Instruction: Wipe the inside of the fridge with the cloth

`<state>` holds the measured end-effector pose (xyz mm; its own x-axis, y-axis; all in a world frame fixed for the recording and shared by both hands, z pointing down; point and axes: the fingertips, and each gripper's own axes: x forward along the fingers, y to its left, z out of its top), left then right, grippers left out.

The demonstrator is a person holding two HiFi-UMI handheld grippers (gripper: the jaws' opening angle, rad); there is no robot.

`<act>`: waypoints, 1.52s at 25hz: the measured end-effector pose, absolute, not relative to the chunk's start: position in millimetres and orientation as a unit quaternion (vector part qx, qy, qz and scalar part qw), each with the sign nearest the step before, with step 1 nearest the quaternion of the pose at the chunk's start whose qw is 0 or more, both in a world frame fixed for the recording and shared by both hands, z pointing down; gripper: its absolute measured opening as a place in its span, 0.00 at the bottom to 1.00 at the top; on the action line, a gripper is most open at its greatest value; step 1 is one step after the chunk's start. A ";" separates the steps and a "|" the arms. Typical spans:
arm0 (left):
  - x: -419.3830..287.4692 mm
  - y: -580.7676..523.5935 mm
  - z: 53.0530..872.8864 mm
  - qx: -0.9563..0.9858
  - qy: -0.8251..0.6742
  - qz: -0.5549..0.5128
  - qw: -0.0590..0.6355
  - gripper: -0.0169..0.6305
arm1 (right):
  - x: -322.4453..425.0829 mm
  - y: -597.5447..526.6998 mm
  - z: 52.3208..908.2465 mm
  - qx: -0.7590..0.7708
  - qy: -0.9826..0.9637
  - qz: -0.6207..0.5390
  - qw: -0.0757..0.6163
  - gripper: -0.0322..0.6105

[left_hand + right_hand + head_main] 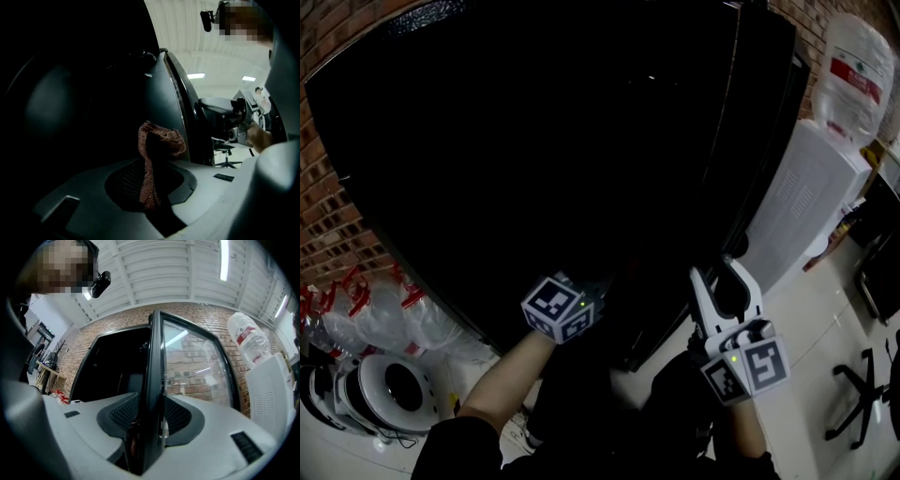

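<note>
The black fridge (pixel 534 141) stands open and its inside is too dark to make out. My left gripper (pixel 151 190) is shut on a reddish-brown knitted cloth (pixel 159 138), which sticks up from between the pads, in front of the dark fridge interior. In the head view only that gripper's marker cube (pixel 562 307) shows at the fridge's lower front. My right gripper (pixel 150 427) is shut on the edge of the glass fridge door (pixel 197 362), one jaw on each side of the black frame. The head view shows this gripper (pixel 724 286) at the door's lower edge (pixel 750 141).
A white water dispenser (pixel 802 197) with a bottle (pixel 855 66) on top stands right of the door. Brick wall (pixel 328 225) lies behind. Plastic bottles (pixel 366 309) and a round white appliance (pixel 389 389) sit on the floor at left. A chair base (pixel 862 394) is at right.
</note>
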<state>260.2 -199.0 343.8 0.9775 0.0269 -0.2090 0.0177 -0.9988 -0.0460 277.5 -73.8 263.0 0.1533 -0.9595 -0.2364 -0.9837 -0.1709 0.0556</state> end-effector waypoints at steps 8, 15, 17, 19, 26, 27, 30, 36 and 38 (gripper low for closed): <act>268.2 -231.9 347.0 -0.995 0.023 0.090 0.029 0.10 | 275.8 -75.1 262.4 -0.754 0.644 0.113 0.062 0.32; 279.9 -263.8 351.7 -0.995 0.042 0.091 0.015 0.10 | 276.3 -75.6 264.3 -0.753 0.645 0.121 0.051 0.32; 282.9 -274.7 353.3 -0.995 0.054 0.089 0.008 0.10 | 276.8 -75.3 264.9 -0.752 0.646 0.124 0.046 0.32; 287.0 -285.3 354.2 -0.994 0.065 0.087 0.001 0.10 | 277.3 -75.1 264.5 -0.752 0.646 0.127 0.045 0.32; 296.2 -303.4 352.3 -0.994 0.065 0.087 0.003 0.10 | 276.9 -74.8 264.4 -0.753 0.643 0.133 0.044 0.32; 297.8 -307.8 352.4 -0.994 0.068 0.088 0.002 0.10 | 277.2 -74.8 264.2 -0.753 0.643 0.133 0.044 0.32; 303.9 -324.3 352.9 -0.993 0.081 0.088 -0.013 0.10 | 278.2 -74.9 264.3 -0.754 0.641 0.135 0.043 0.32; 311.4 -352.8 354.8 -0.990 0.111 0.082 -0.025 0.10 | 277.0 -74.7 264.9 -0.753 0.643 0.135 0.042 0.32; 313.9 -359.5 355.3 -0.989 0.119 0.080 -0.028 0.10 | 276.7 -74.3 264.9 -0.753 0.642 0.136 0.041 0.32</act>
<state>313.9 -359.5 355.3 0.9589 -0.2402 -0.1509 -0.2312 -0.9700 0.0750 276.7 -74.3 264.9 0.1388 -0.9561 -0.2580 -0.9785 -0.1724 0.1127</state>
